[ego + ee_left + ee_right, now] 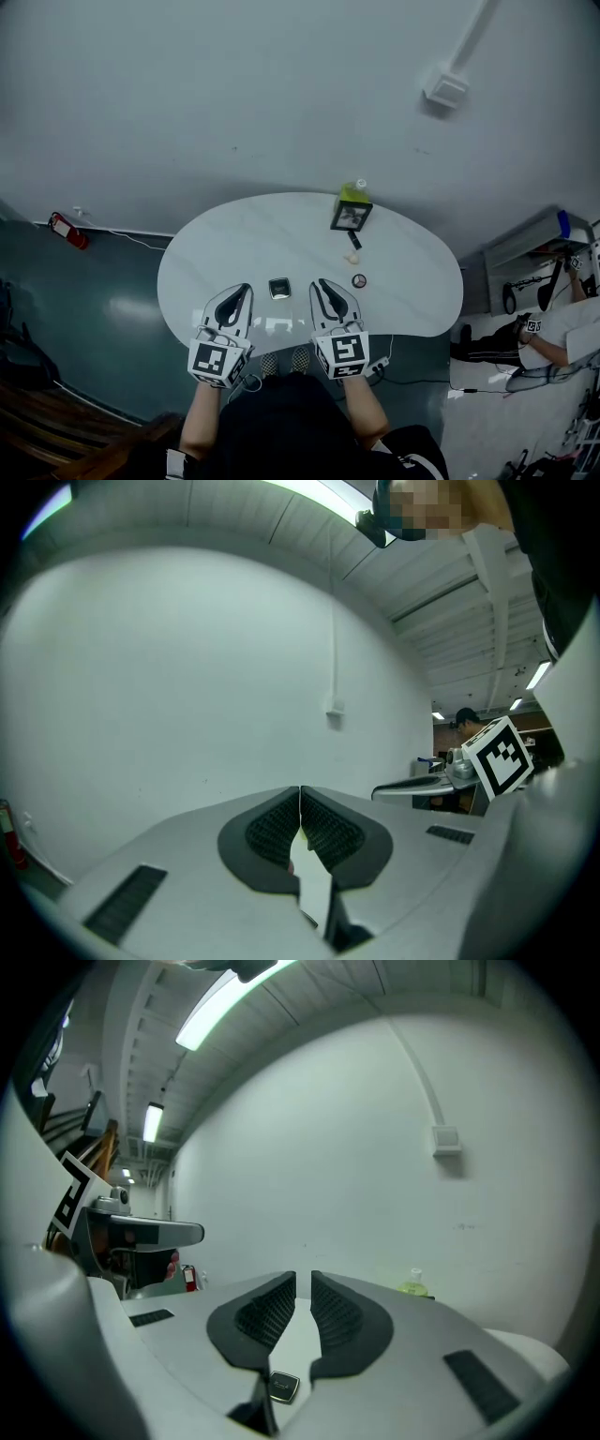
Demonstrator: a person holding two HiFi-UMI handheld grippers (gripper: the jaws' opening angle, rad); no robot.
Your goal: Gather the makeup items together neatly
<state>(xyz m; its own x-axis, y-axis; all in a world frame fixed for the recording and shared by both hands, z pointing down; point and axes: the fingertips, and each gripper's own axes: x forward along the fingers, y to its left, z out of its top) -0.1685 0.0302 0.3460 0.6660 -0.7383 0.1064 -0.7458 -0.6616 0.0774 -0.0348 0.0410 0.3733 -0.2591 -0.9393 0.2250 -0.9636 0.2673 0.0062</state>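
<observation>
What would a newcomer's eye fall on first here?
Two grey grippers with marker cubes, the left gripper and the right gripper, hang over the near edge of the white oval table, both empty. Between them lies a small square dark compact; a black-framed mirror and a green bottle stand at the far edge.

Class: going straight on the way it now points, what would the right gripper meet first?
Probably nothing on the table: the right gripper aims above it, left of the green bottle, toward the white wall.
</observation>
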